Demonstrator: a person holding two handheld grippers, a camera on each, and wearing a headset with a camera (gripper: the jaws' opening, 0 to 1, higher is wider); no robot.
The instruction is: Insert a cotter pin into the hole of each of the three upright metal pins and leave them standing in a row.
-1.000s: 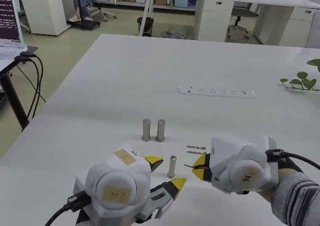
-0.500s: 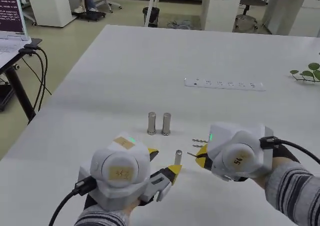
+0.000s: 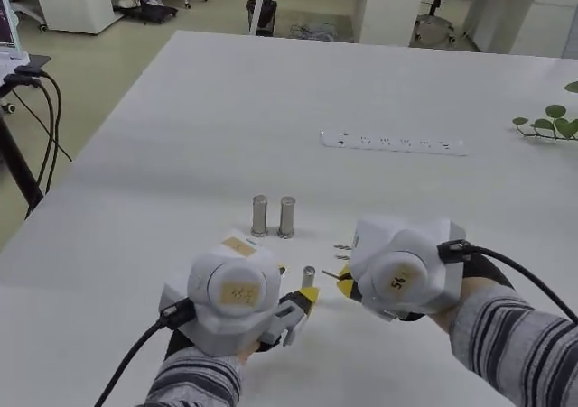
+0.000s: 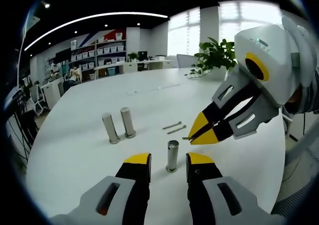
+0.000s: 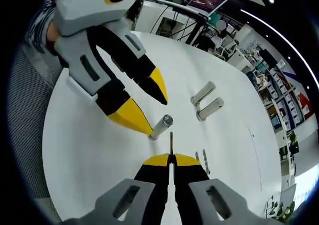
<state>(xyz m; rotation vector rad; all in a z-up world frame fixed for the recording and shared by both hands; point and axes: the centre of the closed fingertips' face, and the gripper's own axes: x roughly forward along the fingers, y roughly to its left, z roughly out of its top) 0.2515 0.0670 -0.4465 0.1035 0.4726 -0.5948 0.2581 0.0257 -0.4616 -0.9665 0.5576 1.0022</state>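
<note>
Right gripper view has our right gripper (image 5: pixel 171 159) clamped on the tail of the thin, bendy cotter pin (image 5: pixel 171 142), tip near the front metal pin (image 5: pixel 160 126), which looks smooth and tippy, so our left gripper (image 4: pixel 168 161), jaws open either side, should grab it low.

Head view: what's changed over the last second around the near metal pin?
The left gripper has moved in so its open fingers flank the near metal pin. The right gripper, shut on a cotter pin, has edged closer to it. The two rear pins and spare cotter pins stayed put.
</note>
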